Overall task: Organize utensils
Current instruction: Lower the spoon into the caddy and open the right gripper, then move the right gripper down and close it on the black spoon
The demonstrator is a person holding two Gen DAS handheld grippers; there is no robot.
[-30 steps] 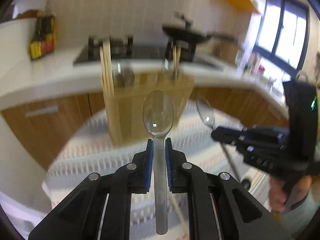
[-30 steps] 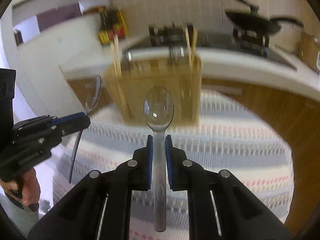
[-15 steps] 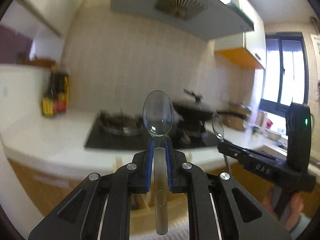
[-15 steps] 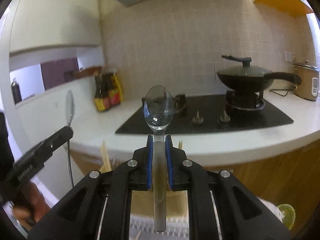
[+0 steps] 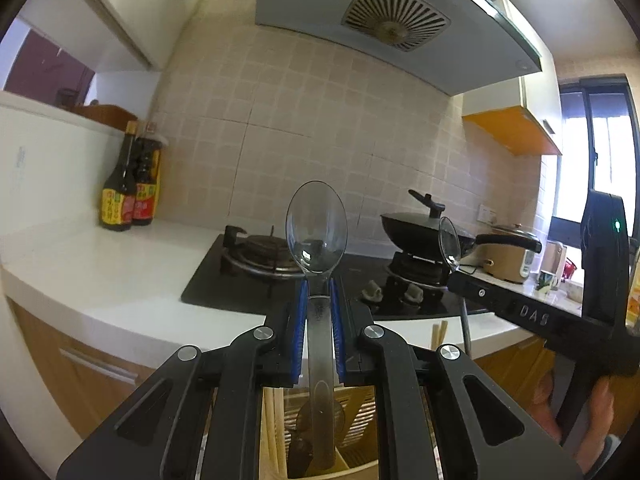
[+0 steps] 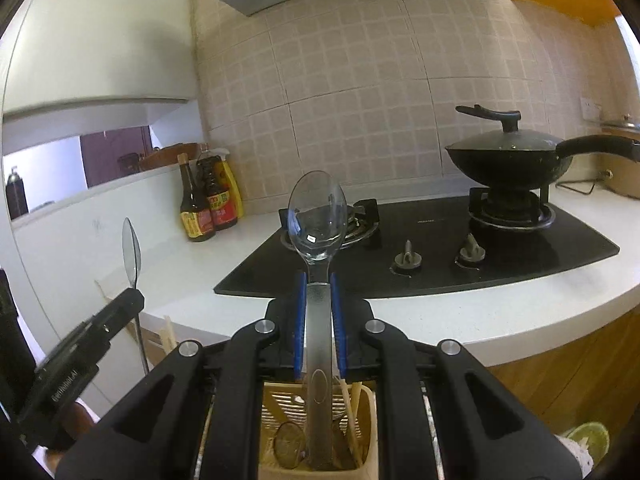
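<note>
A: Where are the spoons?
B: Left spoon (image 5: 317, 240) clamped in the left gripper (image 5: 319, 300), right spoon (image 6: 317, 220) pinched in the right gripper (image 6: 318, 296), bowls at twelve o'clock.
A: The holder?
B: Utensil holder (image 6: 280, 404) at six o'clock, beneath both.

The clear, glassy plastic spoon (image 5: 316, 232) in the left claw (image 5: 319, 300) looks smooth and glossy, as does the matching transparent spoon (image 6: 317, 220) in the right claw (image 6: 318, 294). Both claws are matt black plastic with ribbed blue rubbery pads (image 5: 301, 320) and shiny metal rivets. The white counter (image 6: 500, 320) is smooth with a soft sheen; the black glass hob (image 6: 440, 252) is mirror-glossy. The beige slotted plastic utensil holder (image 6: 280, 400) looks matt. The tiled wall (image 5: 320, 128) is satin.
</note>
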